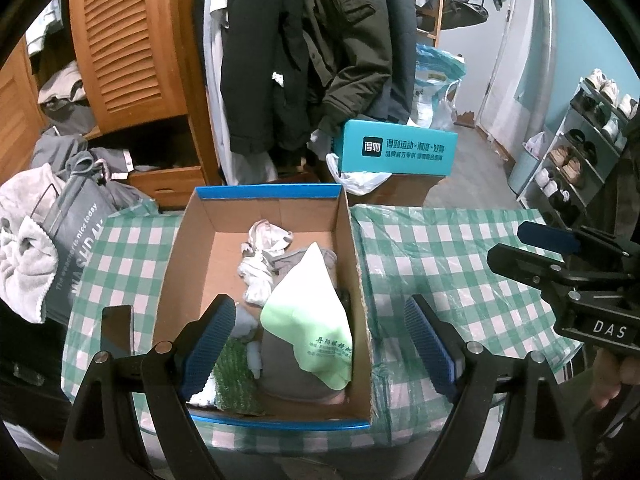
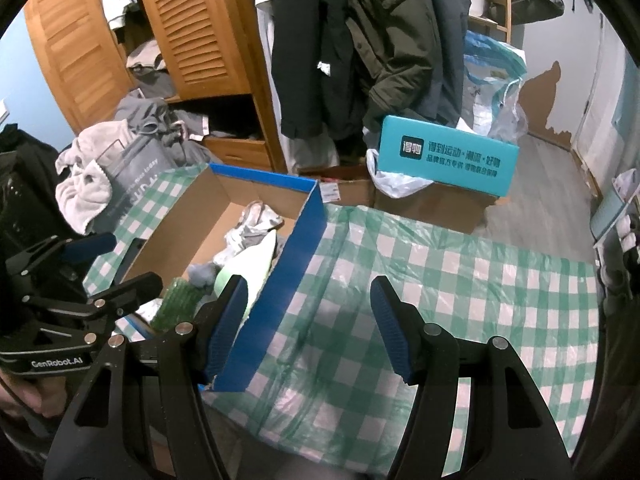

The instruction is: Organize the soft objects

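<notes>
The left gripper (image 1: 320, 340) hangs with jaws wide apart and empty over the cardboard box (image 1: 360, 280) on the checked surface (image 2: 440, 280). Inside, a pale green cloth (image 1: 308, 320) half hides grey fabric (image 1: 296, 376). The right gripper (image 2: 308, 328) is parted, holding nothing.

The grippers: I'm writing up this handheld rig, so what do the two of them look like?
Both match: black angular metal arms with silver rivets, ending in blue ribbed pads. The left gripper shows "GenRobot.AI" in white on its body in the right wrist view. The right gripper shows "DAS" in white on its body in the left wrist view.
</notes>
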A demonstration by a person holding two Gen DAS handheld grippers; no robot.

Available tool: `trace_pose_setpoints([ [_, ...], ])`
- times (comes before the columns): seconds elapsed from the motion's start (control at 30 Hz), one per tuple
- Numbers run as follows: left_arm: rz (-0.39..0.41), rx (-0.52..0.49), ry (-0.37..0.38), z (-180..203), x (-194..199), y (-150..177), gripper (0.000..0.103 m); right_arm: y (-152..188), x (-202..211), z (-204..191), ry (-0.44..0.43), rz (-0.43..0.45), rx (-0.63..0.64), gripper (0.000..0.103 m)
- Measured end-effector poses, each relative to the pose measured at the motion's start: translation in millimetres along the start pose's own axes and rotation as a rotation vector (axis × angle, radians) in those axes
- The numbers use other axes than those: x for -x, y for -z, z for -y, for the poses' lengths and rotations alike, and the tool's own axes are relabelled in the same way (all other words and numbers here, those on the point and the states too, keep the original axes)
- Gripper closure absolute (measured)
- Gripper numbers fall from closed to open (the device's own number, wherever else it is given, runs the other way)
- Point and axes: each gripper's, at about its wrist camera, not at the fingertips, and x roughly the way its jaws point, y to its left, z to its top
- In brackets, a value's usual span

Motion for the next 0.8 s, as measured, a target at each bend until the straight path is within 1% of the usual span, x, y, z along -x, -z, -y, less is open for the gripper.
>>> trace_pose_setpoints([
  [0.8,0.0,0.0,-0.003,0.2,-1.4,-1.0,0.015,-0.3,0.2,0.6,0.002,0.002,-0.001,0.04],
])
